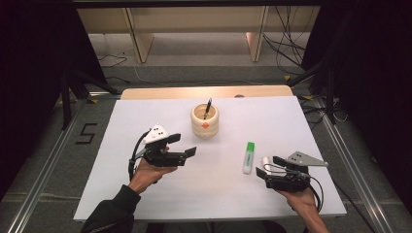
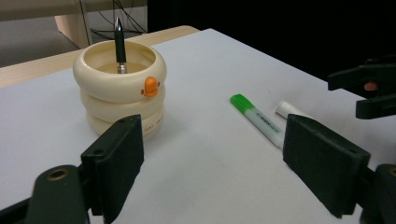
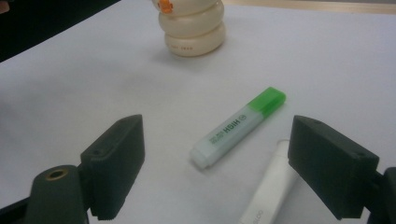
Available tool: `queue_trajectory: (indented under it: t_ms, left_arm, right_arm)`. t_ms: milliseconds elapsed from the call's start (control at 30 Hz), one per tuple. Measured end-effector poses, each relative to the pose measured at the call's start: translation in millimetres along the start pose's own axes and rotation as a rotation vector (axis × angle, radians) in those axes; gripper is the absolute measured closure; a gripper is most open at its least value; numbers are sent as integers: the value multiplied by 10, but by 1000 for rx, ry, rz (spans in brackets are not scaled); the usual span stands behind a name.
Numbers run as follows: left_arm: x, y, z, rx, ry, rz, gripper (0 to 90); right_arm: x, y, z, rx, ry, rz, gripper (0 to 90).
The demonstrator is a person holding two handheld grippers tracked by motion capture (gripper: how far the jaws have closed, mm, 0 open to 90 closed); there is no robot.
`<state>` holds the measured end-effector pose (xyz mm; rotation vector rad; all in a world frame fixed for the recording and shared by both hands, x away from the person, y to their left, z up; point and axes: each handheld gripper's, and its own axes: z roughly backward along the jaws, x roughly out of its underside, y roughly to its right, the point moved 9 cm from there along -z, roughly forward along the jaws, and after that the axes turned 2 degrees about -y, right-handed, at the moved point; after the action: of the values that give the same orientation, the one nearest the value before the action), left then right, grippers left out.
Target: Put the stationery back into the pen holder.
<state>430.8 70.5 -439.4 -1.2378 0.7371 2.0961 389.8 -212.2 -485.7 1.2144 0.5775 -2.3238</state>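
A cream ring-stacked pen holder [image 1: 204,121] with an orange dot stands at the back middle of the white sheet, a black pen [image 1: 208,108] upright in it. A green-capped highlighter [image 1: 249,157] lies to its front right, with a white marker [image 1: 266,161] beside it. My left gripper [image 1: 183,144] is open and empty, left of the holder [image 2: 120,88] and a little nearer, pointing right. My right gripper [image 1: 269,166] is open at the marker's near end. In the right gripper view, the marker [image 3: 268,186] lies between the jaws and the highlighter [image 3: 239,127] just ahead.
The white sheet [image 1: 145,194] covers a wooden table whose bare back edge [image 1: 204,91] shows behind the holder. Beyond stand wooden shelf legs [image 1: 141,43] and loose cables [image 1: 286,48] on the floor. Metal rails [image 1: 43,170] run along both sides.
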Motion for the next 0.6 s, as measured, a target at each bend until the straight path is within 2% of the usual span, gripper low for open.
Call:
queue_trajectory:
  t_ms: [167, 233, 433, 600]
  left_arm:
    - [142, 56, 37, -2, -19, -21, 200]
    - [159, 72, 64, -4, -20, -32, 200]
    - [165, 97, 167, -10, 10, -27, 200]
    - [228, 102, 218, -28, 1, -50, 200]
  right_arm:
    - [25, 58, -15, 7, -32, -12, 196]
    - [35, 82, -22, 13, -48, -19, 197]
    - [57, 137, -36, 32, -106, -37, 212]
    - [64, 176, -74, 47, -154, -37, 217]
